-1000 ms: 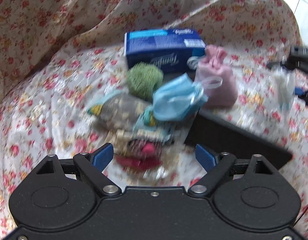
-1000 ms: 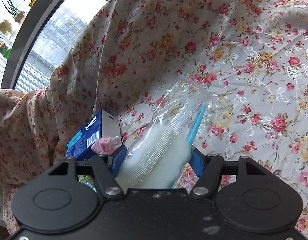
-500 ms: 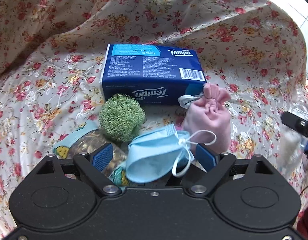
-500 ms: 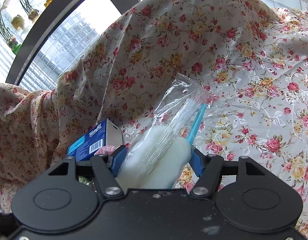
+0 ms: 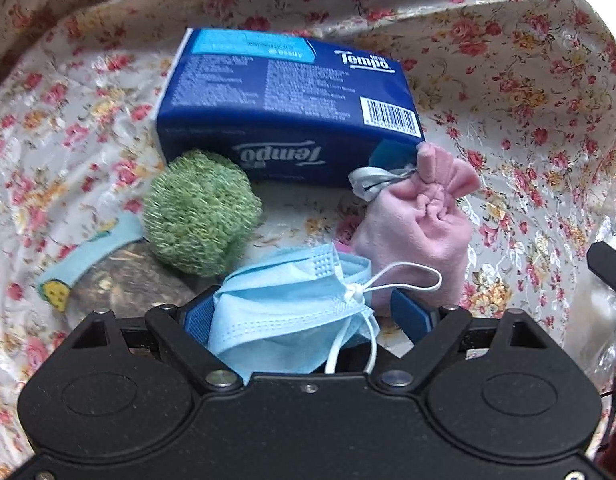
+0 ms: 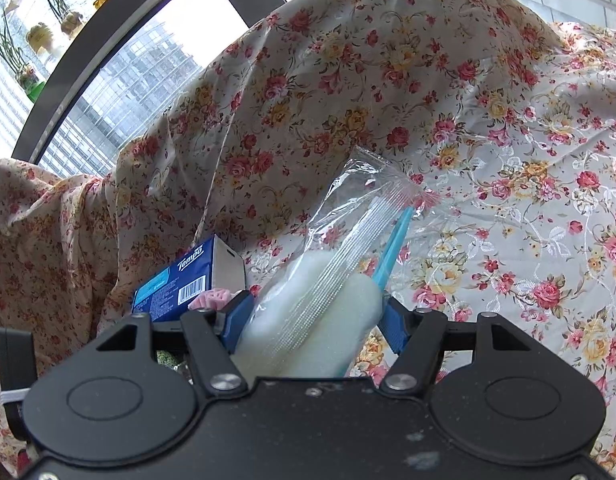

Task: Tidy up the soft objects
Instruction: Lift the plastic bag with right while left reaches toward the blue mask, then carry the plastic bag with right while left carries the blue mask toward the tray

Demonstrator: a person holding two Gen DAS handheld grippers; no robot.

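Observation:
My left gripper [image 5: 303,316] is open, its wide-set blue pads on either side of a crumpled light blue face mask [image 5: 283,320] that lies between them. Just beyond sit a green fuzzy ball [image 5: 201,214], a pink drawstring pouch [image 5: 420,224] and a blue Tempo tissue pack [image 5: 283,104]. A clear snack bag with a blue header [image 5: 107,276] lies at the left, half under the gripper. My right gripper [image 6: 314,322] is shut on a white sponge in a clear plastic bag [image 6: 320,312], held above the cloth. The tissue pack [image 6: 187,280] shows at its left.
Everything lies on a flowered cloth [image 5: 508,100] draped over a seat, rising in folds behind [image 6: 328,80]. A window with plants on a sill [image 6: 39,36] is at the far left. The right gripper's black body [image 5: 608,268] shows at the right edge of the left wrist view.
My left gripper has moved forward over the pile; the mask now sits between its pads and the tissue pack is much closer. My right gripper has shifted slightly, still holding the bagged sponge.

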